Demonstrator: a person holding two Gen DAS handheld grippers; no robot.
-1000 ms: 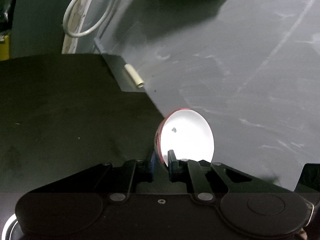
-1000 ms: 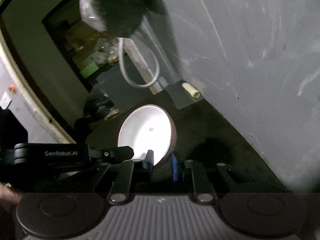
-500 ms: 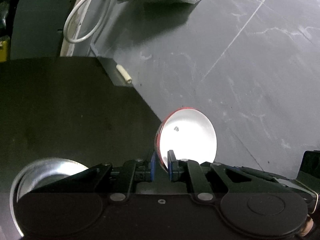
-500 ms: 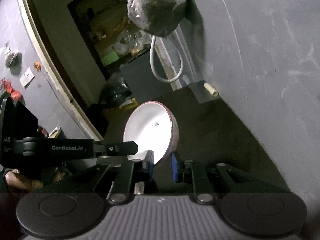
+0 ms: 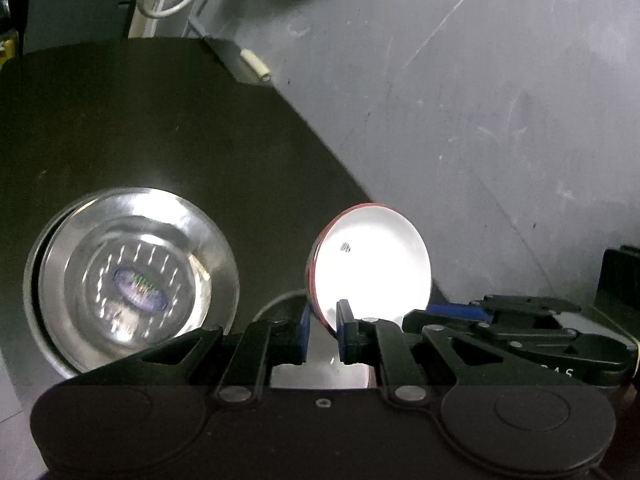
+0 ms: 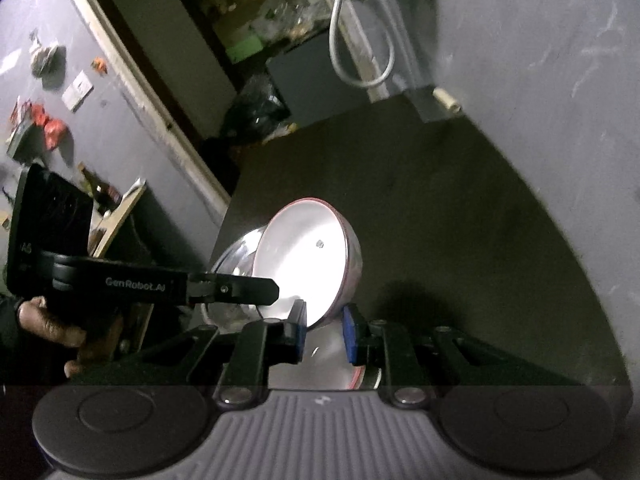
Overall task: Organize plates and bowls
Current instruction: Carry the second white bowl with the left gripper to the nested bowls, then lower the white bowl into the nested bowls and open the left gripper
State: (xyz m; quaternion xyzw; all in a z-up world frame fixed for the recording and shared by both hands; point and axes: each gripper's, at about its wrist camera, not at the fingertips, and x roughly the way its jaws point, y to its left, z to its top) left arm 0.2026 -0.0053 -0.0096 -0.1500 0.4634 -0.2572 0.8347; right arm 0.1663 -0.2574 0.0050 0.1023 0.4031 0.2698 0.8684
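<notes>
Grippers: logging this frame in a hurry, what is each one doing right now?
Left gripper: shut on the rim of a red-rimmed white bowl.
Right gripper: shut on the rim of its own red-rimmed white bowl.

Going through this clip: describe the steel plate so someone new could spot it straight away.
Start at the dark table against the grey wall. The steel plate lies flat near its front left. Unlike the white, red-rimmed bowl to its right, it is shiny metal and no gripper holds it.

"GenRobot.AI" is printed in pale letters along the black left gripper (image 6: 234, 290), out at nine o'clock.
</notes>
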